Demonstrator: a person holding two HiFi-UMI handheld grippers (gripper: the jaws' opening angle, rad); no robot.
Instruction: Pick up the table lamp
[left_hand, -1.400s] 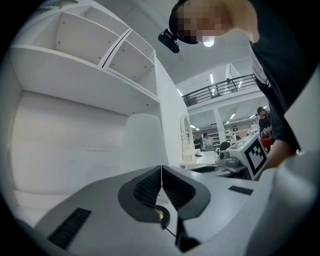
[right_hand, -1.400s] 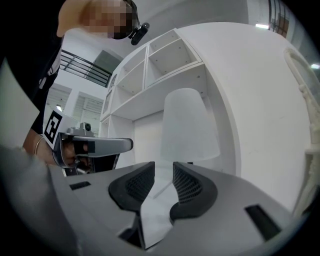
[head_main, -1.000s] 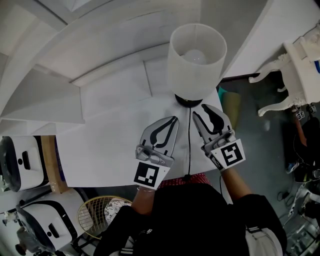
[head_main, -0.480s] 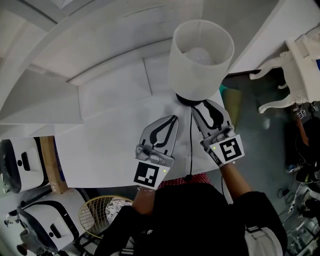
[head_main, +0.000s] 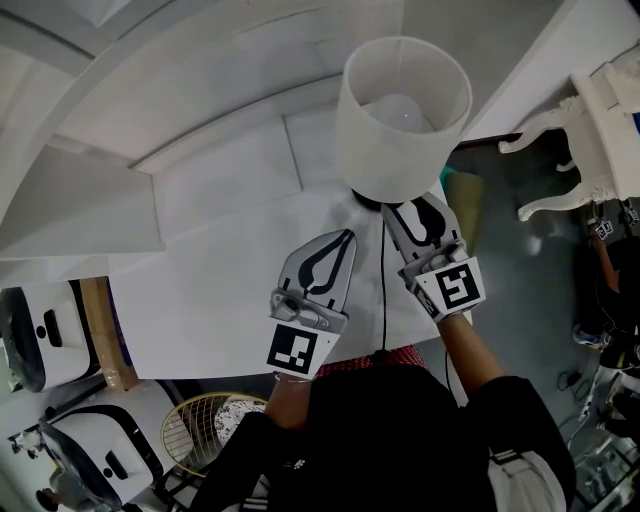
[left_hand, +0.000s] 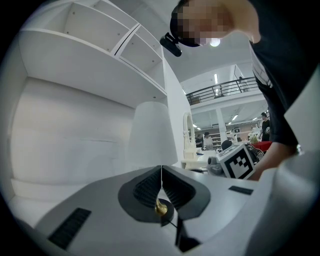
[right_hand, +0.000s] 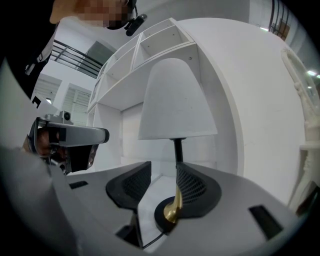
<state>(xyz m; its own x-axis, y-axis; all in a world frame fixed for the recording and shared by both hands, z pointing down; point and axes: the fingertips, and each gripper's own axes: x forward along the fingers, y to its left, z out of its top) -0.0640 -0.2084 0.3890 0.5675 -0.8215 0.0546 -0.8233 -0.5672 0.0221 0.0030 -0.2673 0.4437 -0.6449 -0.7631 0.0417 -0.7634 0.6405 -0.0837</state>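
A white desk top (head_main: 220, 300) is seen under the table lamp (head_main: 400, 120), w/ a white shelf unit (head_main: 200, 90) of open compartments rising behind the lamp. Beyond the lamp, in the L gripper view, a big bright hall w/ a railed upper level & ceiling lights is made out. Right of the lamp, across dark floor (head_main: 500, 220), a white carved furniture piece (head_main: 600, 110) is seen.

A wire basket (head_main: 200, 425) is placed below-left of the lamp, by the desk's near edge. Sth pale lies in it, but what it is can't be told.

The lamp is stood upright near the desk's right edge: white drum shade, dark stem, brass lower part, round black base. Its black cord (head_main: 383, 290) is run from the base toward the person, between the two grippers.

The L gripper (head_main: 345, 238) is held just below-left of the lamp base, jaws pressed together, nothing in them, apart from the lamp.

The R gripper (head_main: 415, 207) is held w/ its tips tucked under the shade. Its jaws have just been opening & are spread apart. The stem is seen in the gap, close by the right-hand pad. Contact there can't be told. The other pad is kept clear of it.
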